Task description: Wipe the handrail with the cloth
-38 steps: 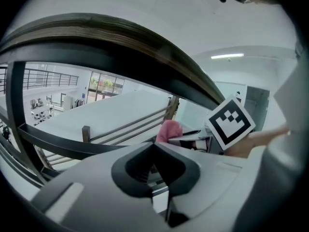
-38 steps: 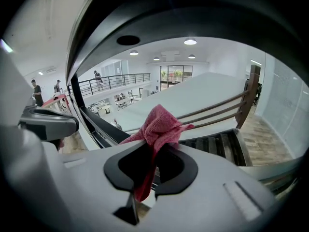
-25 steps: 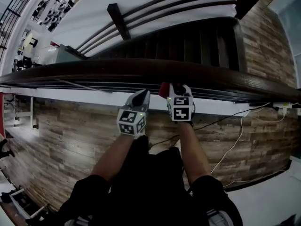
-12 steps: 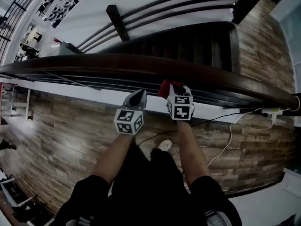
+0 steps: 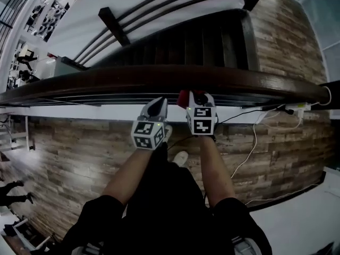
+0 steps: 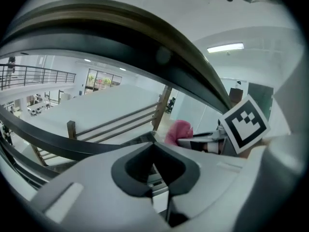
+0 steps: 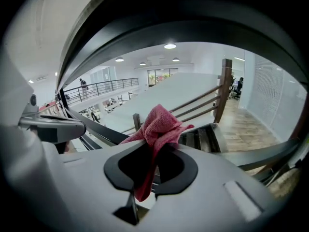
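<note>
Two grippers sat side by side in the head view, both nosed up to the near edge of the handrail [image 5: 159, 76]! The left gripper [image 5: 158, 104] had its fingers pressed together with nothing in them, tips just short of the dark rail. Just to the right, the right gripper [image 5: 195, 95] carried the red cloth [image 5: 184, 99], bunched at its fingertips right at the rail's near edge. Contact could not be judged from above. Beyond the fingers and under the rail, dark stairs [image 5: 212, 41] ran away. Behind the fingers lay a wood-look floor [image 5: 69, 147] and a white cable [image 5: 254, 142].

Over to the left gripper view: the left gripper [image 6: 154, 145] showed grey fingers [image 6: 96, 187] shut tip to tip, empty, only the dark hollow of the pads between them. The handrail [image 6: 145, 47] swept overhead, above the fingers and apart from them. Off to the right of the fingers, the pink-red cloth [image 6: 179, 129] poked out of the other gripper, whose marker cube [image 6: 245, 123] sat behind it.

Right gripper view now: the right gripper [image 7: 153, 148] was clamped on the cloth [image 7: 159, 122], which stood in a crumpled peak past the fingertips, a tail hanging down between the fingers. The handrail [image 7: 193, 23] arched above the cloth, with open space between the two. Left of the fingers, the left gripper [image 7: 53, 124] sat alongside.
</note>
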